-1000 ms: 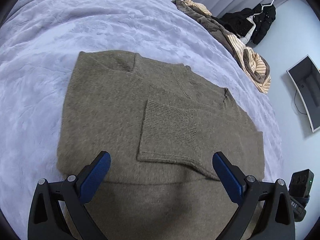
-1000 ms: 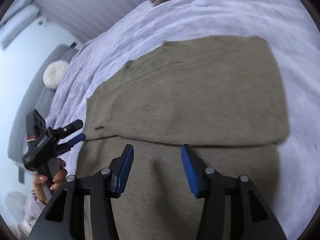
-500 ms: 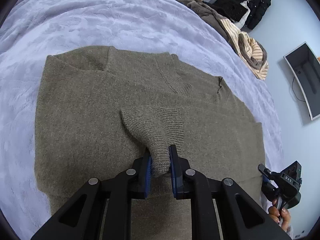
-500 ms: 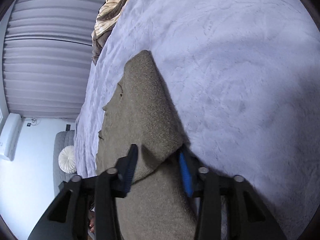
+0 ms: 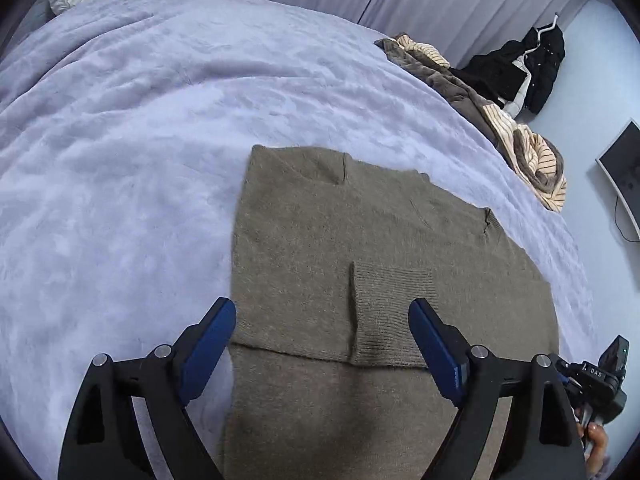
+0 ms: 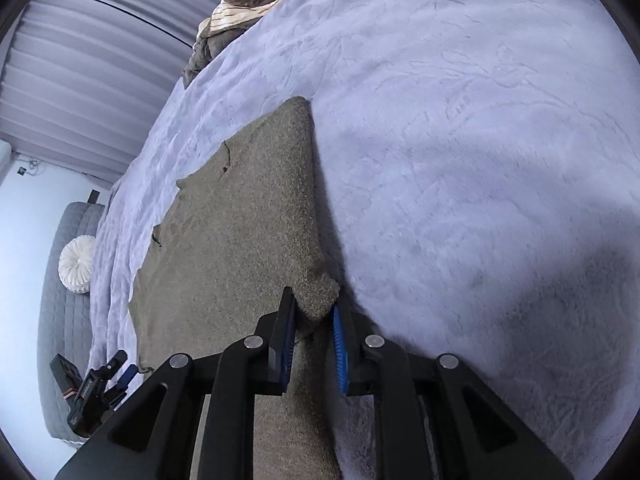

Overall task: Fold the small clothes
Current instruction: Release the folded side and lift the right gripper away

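My left tool (image 5: 322, 350) hangs released, its blue pads spread wide above the olive sweater (image 5: 360, 248), the ribbed cuff (image 5: 390, 312) lying flat between them. My right tool (image 6: 314, 330) is nearly closed around the sweater's near right corner (image 6: 320, 294) — the knit bunches up between its pads, though I cannot tell whether both pads press it. The sweater lies spread on the bed (image 5: 140, 140), whose pale lavender plush cover reaches well beyond it on every side. Along the far right edge of the bed sits a heap of striped and brown clothes (image 5: 520, 136); behind it a black jacket (image 5: 528, 68) hangs by pleated curtains (image 5: 460, 4). A round white cushion (image 6: 76, 264) rests against the grey headboard (image 6: 56, 320) — a monitor (image 5: 624, 176) stands off to the right.
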The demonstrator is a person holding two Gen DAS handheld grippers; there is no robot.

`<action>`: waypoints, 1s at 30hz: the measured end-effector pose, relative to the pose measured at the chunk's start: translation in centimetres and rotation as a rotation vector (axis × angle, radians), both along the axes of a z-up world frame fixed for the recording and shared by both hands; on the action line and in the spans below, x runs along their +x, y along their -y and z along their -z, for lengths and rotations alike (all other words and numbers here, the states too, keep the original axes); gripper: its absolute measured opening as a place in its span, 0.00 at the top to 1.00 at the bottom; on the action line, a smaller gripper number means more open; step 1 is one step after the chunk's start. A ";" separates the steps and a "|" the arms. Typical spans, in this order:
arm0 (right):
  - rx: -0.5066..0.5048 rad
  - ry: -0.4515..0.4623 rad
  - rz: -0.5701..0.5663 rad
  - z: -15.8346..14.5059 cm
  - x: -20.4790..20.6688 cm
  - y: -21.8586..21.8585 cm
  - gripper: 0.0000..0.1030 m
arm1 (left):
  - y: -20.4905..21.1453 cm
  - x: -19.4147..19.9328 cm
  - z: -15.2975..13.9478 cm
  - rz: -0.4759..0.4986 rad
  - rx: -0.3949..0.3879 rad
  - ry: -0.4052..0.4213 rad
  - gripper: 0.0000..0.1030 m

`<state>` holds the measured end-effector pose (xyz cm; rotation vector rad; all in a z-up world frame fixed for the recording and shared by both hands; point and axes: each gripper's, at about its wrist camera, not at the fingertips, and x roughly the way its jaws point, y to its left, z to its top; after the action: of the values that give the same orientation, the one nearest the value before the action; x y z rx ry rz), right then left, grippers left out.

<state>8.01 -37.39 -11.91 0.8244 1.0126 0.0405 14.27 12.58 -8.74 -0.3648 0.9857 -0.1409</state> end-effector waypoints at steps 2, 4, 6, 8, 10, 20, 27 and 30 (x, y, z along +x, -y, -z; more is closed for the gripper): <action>-0.017 0.009 0.021 -0.7 -0.8 0.1 0.80 | -0.4 0.2 -0.3 0.001 0.014 -0.015 0.15; -0.043 0.047 0.027 -1.9 -1.7 -0.3 0.78 | 0.0 0.6 -0.5 0.022 0.041 -0.010 0.15; -0.073 0.104 -0.007 -3.6 -2.0 -1.2 0.78 | 1.3 1.1 -0.7 0.042 0.081 0.001 0.15; -0.122 0.142 -0.071 -5.2 -1.2 -2.7 0.78 | 3.1 1.8 -0.3 0.059 0.153 -0.011 0.15; -0.181 0.148 -0.119 -6.0 -0.4 -4.2 0.78 | 4.3 2.2 0.7 0.067 0.231 -0.053 0.15; -0.352 0.059 -0.232 -0.7 1.4 -6.0 0.84 | 1.2 1.2 4.0 0.007 0.310 -0.108 0.12; -0.318 0.044 -0.201 -1.2 1.1 -5.8 0.82 | -0.4 -1.3 2.9 -0.033 0.255 -0.101 0.12; -0.324 0.031 -0.191 -1.8 0.3 -5.9 0.81 | 0.2 -2.8 1.7 -0.006 0.255 -0.069 0.12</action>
<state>8.29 -31.53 -10.08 0.4299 1.0332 0.0510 11.49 12.36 -10.43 -0.1394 1.0565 0.0034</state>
